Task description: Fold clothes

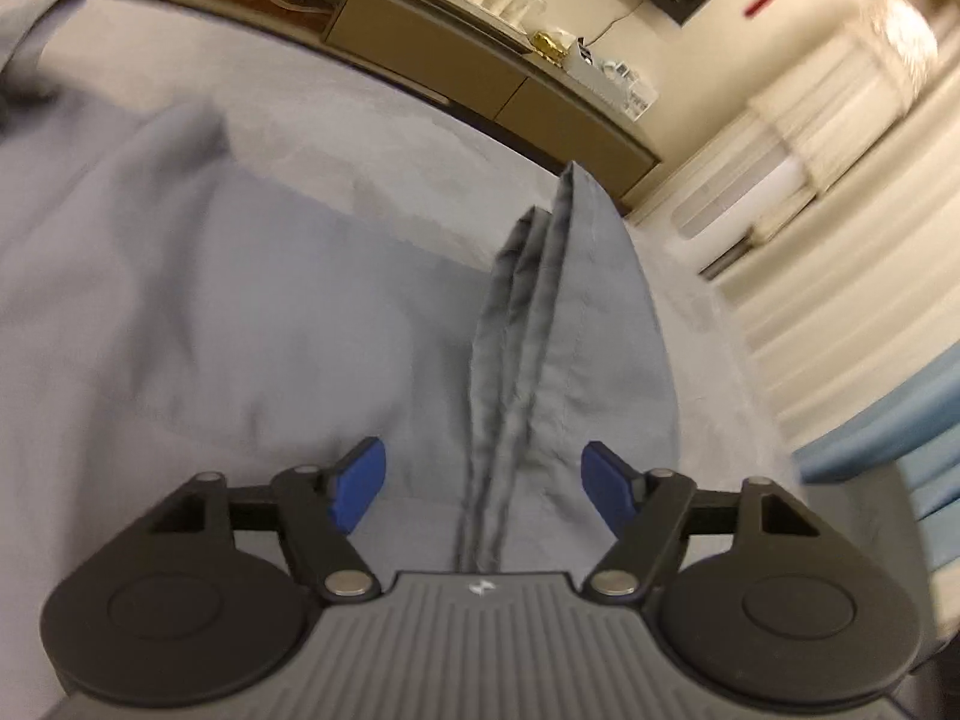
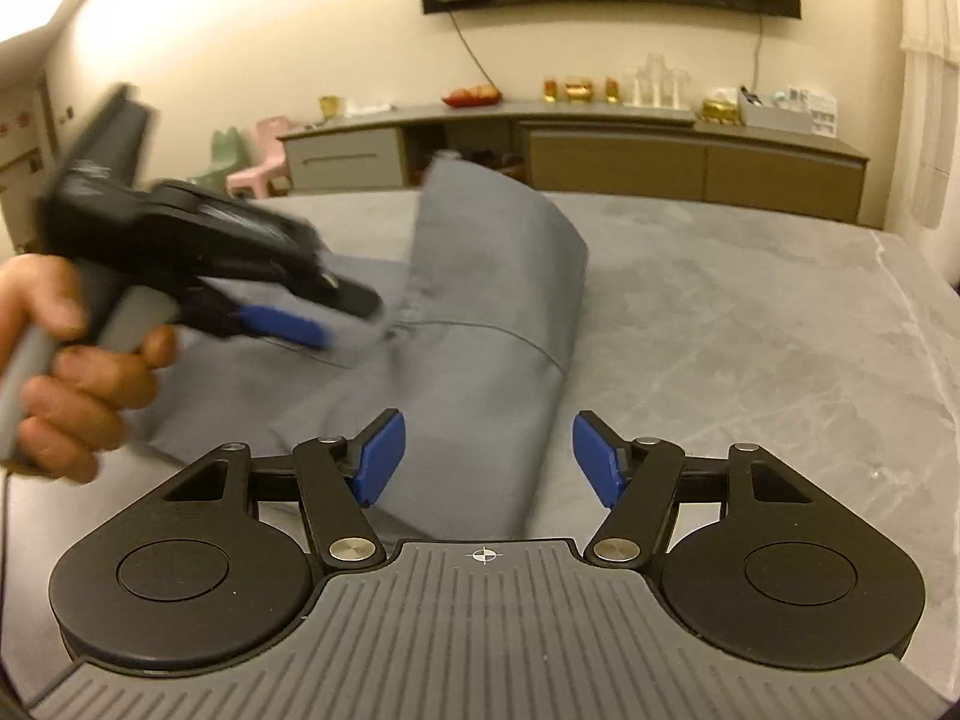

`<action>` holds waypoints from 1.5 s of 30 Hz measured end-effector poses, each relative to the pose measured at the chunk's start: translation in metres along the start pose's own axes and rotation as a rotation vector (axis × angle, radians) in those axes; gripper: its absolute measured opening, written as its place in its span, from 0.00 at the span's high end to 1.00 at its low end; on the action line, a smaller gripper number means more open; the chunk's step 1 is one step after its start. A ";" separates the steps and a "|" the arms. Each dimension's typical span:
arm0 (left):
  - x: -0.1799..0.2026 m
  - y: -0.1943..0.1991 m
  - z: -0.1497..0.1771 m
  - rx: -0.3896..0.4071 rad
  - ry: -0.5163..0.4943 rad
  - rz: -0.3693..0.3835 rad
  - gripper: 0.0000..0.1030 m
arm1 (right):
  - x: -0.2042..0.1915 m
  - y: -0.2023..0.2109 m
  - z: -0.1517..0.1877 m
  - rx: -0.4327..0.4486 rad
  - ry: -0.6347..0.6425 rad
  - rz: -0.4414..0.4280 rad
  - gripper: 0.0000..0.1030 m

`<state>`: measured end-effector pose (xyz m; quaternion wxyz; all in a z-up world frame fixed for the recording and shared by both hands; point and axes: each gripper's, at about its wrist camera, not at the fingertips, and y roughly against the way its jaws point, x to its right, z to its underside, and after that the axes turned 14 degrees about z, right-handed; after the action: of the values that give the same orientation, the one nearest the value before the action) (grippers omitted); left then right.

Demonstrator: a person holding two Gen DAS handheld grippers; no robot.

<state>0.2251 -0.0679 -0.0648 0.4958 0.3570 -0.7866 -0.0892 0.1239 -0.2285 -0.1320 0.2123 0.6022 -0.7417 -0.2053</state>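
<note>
Seemingly midway, the grey garment is lying partly folded near the table's far edge; both left gripper and right gripper are hovering, fingers apart, gripping nothing.

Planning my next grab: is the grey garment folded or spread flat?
Partly folded: the grey garment has one part doubled over, its stacked edges ridged; the rest lies rumpled on the table.

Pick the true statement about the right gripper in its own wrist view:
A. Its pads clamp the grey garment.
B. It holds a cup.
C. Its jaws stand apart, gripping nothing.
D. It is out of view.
C: the right gripper shows both blue pads apart, above the grey garment without pinching it.
</note>
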 end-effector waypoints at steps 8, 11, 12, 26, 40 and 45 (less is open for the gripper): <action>0.011 -0.019 0.024 -0.027 -0.021 0.019 0.70 | 0.013 -0.007 0.012 -0.070 -0.036 -0.027 0.35; 0.020 -0.023 0.023 -0.021 -0.047 -0.045 0.87 | 0.015 -0.005 0.012 -0.062 -0.020 -0.030 0.31; 0.022 -0.019 0.022 -0.008 -0.045 -0.048 0.93 | 0.017 -0.004 0.012 -0.059 -0.018 -0.030 0.30; 0.018 0.015 0.037 -0.009 -0.098 -0.185 0.85 | -0.003 0.015 0.024 -0.138 0.093 -0.105 0.55; 0.029 0.001 0.042 -0.016 -0.171 -0.153 0.83 | 0.005 0.024 0.016 -0.097 0.047 -0.095 0.65; 0.059 0.018 0.024 0.005 -0.239 -0.162 0.48 | 0.010 0.041 0.006 -0.056 0.015 -0.084 0.59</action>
<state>0.1809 -0.0983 -0.0255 0.3890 0.4077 -0.8088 -0.1687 0.0854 -0.2300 -0.1134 0.2262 0.6280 -0.7081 -0.2301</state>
